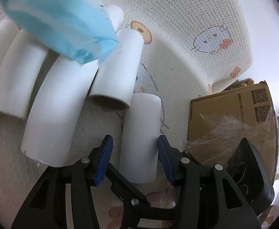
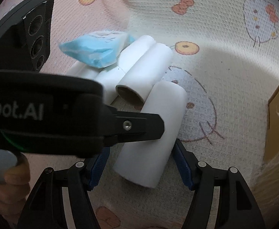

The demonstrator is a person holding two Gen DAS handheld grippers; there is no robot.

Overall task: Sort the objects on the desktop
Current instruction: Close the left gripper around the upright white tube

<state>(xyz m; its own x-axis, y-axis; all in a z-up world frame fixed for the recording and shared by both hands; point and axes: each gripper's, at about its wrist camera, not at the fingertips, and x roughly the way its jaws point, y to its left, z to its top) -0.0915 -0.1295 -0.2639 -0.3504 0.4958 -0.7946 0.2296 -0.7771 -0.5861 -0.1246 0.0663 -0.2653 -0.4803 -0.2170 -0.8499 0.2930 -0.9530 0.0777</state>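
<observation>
Several white paper rolls lie in a pile on a cartoon-print mat (image 1: 187, 43). A blue tissue pack (image 1: 59, 21) rests on top of the pile; it also shows in the right wrist view (image 2: 95, 49). The nearest white roll (image 1: 141, 137) lies between the blue pads of my open left gripper (image 1: 134, 156), not clamped. In the right wrist view the same roll (image 2: 154, 133) lies between the fingers of my open right gripper (image 2: 142, 164). The left gripper's body (image 2: 63, 114) crosses that view above the roll. A roll with a brown cardboard core (image 1: 118, 72) lies behind.
A cardboard box (image 1: 233, 118) with crumpled clear plastic (image 1: 231, 131) stands at the right of the mat; its edge shows in the right wrist view (image 2: 278, 118). A black object (image 1: 248, 171) sits beside the left gripper.
</observation>
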